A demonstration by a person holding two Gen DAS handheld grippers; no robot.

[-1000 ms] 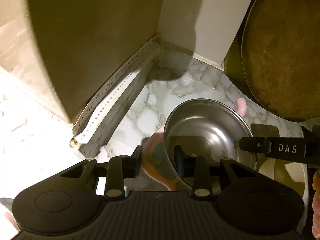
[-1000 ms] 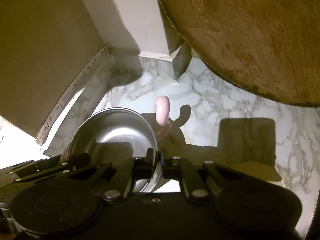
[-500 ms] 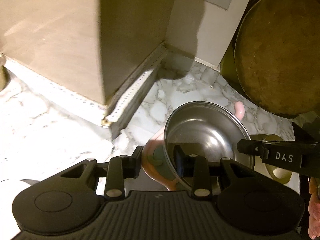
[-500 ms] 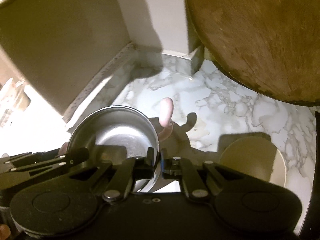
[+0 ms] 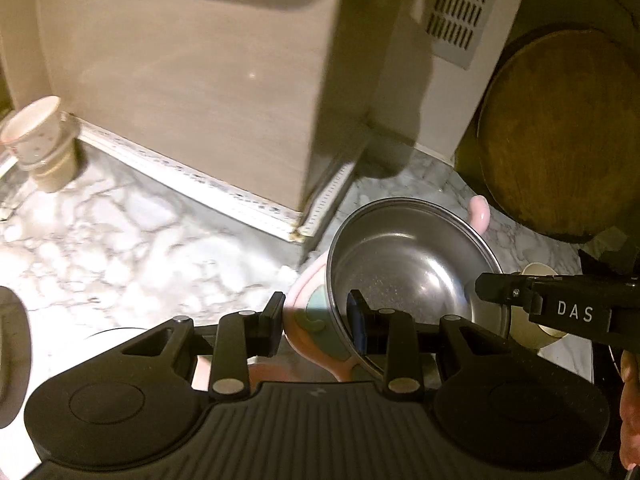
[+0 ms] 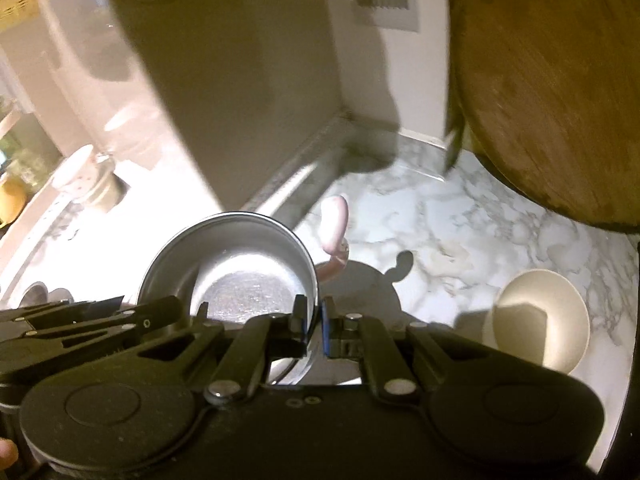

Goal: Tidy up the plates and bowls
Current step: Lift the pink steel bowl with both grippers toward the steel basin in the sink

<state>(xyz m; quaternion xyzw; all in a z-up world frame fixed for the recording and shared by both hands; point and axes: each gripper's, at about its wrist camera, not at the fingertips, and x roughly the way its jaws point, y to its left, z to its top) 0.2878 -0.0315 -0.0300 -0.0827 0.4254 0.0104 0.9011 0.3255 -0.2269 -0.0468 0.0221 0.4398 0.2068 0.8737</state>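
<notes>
A steel bowl nested in a pink bowl is hanging above the marble counter. The left gripper is clamping both bowls' near wall, while the right gripper is pinching the steel rim opposite, near a cream bowl

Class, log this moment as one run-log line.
left hand-held gripper: grips steel bowl and pink bowl | right hand-held gripper: grips steel bowl rim
</notes>
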